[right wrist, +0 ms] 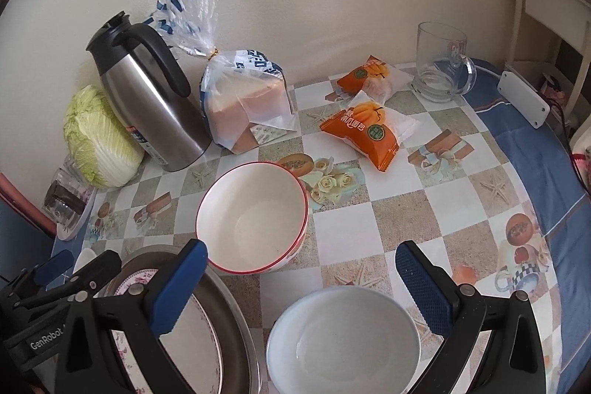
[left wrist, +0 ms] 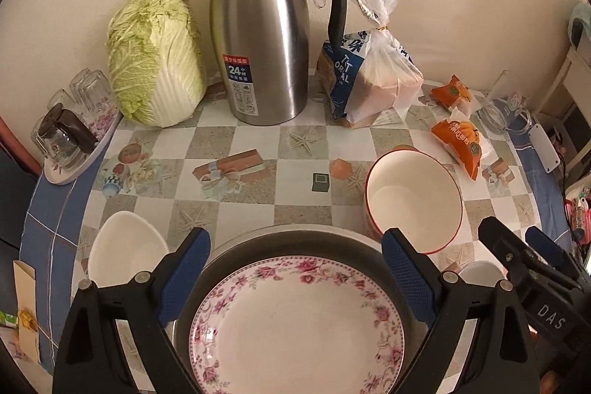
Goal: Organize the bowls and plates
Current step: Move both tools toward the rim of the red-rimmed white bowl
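Observation:
A flowered plate lies in a grey metal dish at the table's front. My left gripper is open above them, empty. A red-rimmed white bowl stands to the right of the dish; it also shows in the right wrist view. A plain white bowl sits left of the dish. My right gripper is open and empty above a pale white bowl. The dish lies at its left.
At the back stand a steel thermos jug, a cabbage, a bread bag, two orange snack packs and a glass mug. A tray of upturned glasses sits at the left edge.

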{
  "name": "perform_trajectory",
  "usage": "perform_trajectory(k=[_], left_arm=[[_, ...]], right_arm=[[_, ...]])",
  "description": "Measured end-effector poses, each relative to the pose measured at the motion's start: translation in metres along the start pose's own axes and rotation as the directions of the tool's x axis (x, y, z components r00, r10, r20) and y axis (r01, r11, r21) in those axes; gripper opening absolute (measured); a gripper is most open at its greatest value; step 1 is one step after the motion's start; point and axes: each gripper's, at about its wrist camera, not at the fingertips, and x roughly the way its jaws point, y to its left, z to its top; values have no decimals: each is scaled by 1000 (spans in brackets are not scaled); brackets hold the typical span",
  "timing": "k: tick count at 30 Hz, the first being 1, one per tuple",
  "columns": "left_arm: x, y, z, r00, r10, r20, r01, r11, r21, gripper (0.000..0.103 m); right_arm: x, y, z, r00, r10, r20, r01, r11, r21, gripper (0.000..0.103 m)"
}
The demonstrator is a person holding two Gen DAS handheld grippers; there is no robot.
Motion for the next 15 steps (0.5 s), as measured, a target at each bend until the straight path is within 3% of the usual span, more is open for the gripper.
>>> perform_trajectory(k=[10,15], left_arm=[[36,-15,34,999,5,-32,-5,1000,-7,94],[62,-28,40,995,-27,-91,26,1000,-6,94]], right_arm=[[33,-12,12,999,-33,1,33,997,68,103],[56,-13,12,998,-34,-47,37,996,76,103]])
